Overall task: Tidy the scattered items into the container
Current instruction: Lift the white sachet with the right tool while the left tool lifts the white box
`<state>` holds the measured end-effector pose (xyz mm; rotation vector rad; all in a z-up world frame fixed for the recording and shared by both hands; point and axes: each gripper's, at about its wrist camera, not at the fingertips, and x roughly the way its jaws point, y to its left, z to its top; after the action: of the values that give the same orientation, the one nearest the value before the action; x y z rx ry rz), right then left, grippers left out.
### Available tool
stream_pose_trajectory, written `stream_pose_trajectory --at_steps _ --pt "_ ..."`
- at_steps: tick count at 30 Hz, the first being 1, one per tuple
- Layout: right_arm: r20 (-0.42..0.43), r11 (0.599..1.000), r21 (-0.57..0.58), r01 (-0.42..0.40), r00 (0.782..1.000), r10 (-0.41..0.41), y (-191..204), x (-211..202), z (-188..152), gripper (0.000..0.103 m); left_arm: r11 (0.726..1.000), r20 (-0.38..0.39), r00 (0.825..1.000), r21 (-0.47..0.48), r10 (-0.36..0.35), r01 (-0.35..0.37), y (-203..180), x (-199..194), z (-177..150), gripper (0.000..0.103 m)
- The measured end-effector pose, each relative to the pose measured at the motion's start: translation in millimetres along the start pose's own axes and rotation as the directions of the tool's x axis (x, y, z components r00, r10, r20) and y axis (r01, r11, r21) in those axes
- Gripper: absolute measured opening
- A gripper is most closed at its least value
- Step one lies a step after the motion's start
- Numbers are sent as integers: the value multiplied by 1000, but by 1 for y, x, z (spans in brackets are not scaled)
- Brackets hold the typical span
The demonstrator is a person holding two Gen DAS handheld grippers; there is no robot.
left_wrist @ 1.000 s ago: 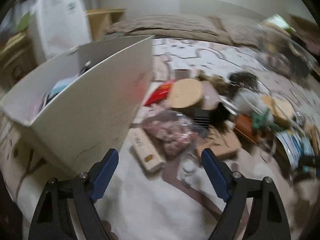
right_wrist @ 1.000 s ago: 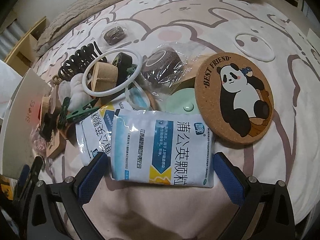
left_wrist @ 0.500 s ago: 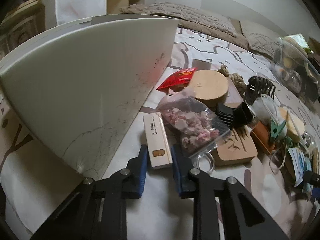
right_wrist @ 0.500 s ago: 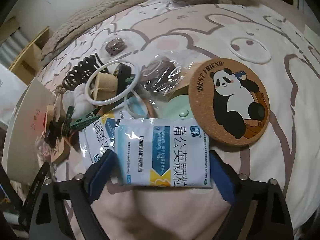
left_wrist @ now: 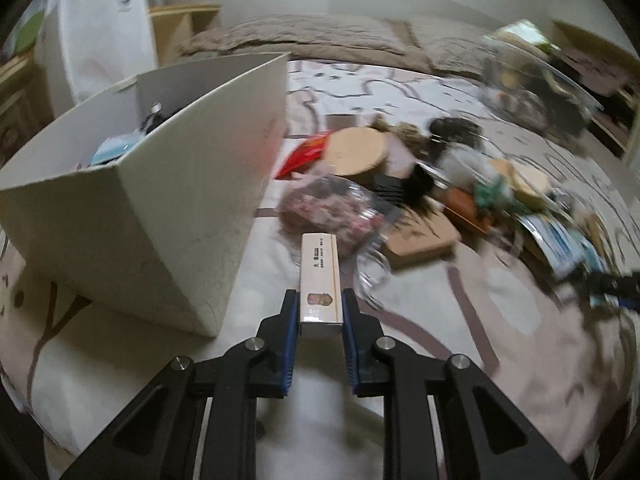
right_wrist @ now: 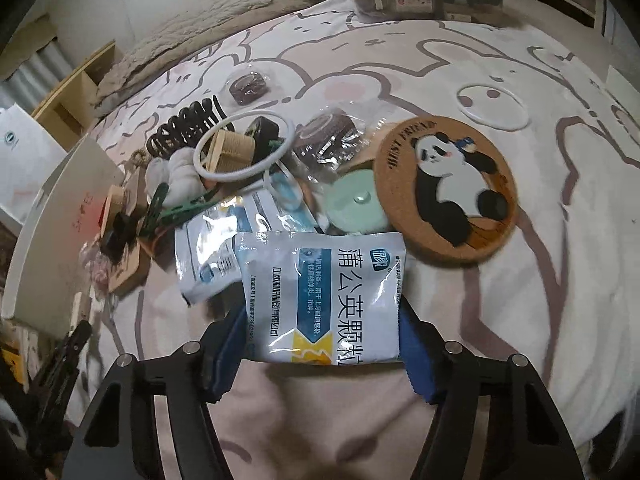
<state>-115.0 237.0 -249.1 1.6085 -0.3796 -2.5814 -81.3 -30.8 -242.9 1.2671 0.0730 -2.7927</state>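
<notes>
**Both tools grip items beside the white box**

Left wrist view: the left tool (left_wrist: 320,312) has its blue-padded jaws nearly together and closing by a last trace, both pads pressed against the sides of a slim cream-coloured rectangular box with a small printed figure (left_wrist: 320,280). The box points away from the camera, its far end near a clear plastic bag of pink-brown pieces (left_wrist: 326,210). Just left stands the large white cardboard container (left_wrist: 160,216), open at the top, with a few things inside that are too small to make out. Right of the bag, a heap of blurred odds and ends lies on the bedspread with a cartoon print (left_wrist: 500,320), among them a round cork-coloured disc (left_wrist: 358,150) and a red packet (left_wrist: 306,154).

Right wrist view: the right tool (right_wrist: 320,344) is closing, its blue pads against both side edges of a white-and-blue sachet with Chinese lettering (right_wrist: 324,296), which bows upward between them. A second similar sachet (right_wrist: 208,252) lies to its left. Beyond are a round cork coaster with a panda picture (right_wrist: 448,190), a pale green disc (right_wrist: 356,204), a white plastic ring (right_wrist: 244,146) and a black claw hair clip (right_wrist: 184,130). The container's wall shows at the left edge.
</notes>
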Motion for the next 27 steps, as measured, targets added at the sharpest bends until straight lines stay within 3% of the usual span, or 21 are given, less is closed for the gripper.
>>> stream_pose_trajectory --at_steps 4,9,13,17,18,20,21,22,26,27 --pt "2 1000 -3 14 1000 -14 -5 -10 -8 69 986 -19 990 84 -142 143 -20 -11 -11 20" --pt "9 999 -16 47 999 -47 -10 -20 -14 69 943 -43 962 190 -269 273 -57 -21 -24 20" --pt "8 996 -19 85 996 -85 -17 -19 -23 69 916 -69 959 283 -275 283 -83 -20 -33 21" --pt "1 993 -20 115 993 -115 -23 -14 -31 69 908 -74 966 331 -246 257 -89 -17 -42 21" --pt "5 992 -29 120 993 -120 -23 -13 -32 69 908 -74 969 338 -235 246 -88 -16 -43 24" --pt "3 993 -39 112 994 -112 -22 -12 -34 69 913 -61 979 355 -193 202 -85 -15 -44 46" --pt "0 995 -35 99 995 -99 -23 -12 -35 69 919 -52 985 354 -167 174 -81 -14 -42 63" --pt "-1 996 -22 85 996 -85 -25 -11 -35 69 926 -49 987 342 -151 159 -76 -14 -41 72" --pt "4 997 8 71 997 -71 -28 -10 -36 69 952 -67 991 278 -114 129 -52 -8 -36 77" --pt "7 997 1 81 997 -81 -26 -10 -37 69 956 -67 993 271 -101 116 -48 -7 -35 82"
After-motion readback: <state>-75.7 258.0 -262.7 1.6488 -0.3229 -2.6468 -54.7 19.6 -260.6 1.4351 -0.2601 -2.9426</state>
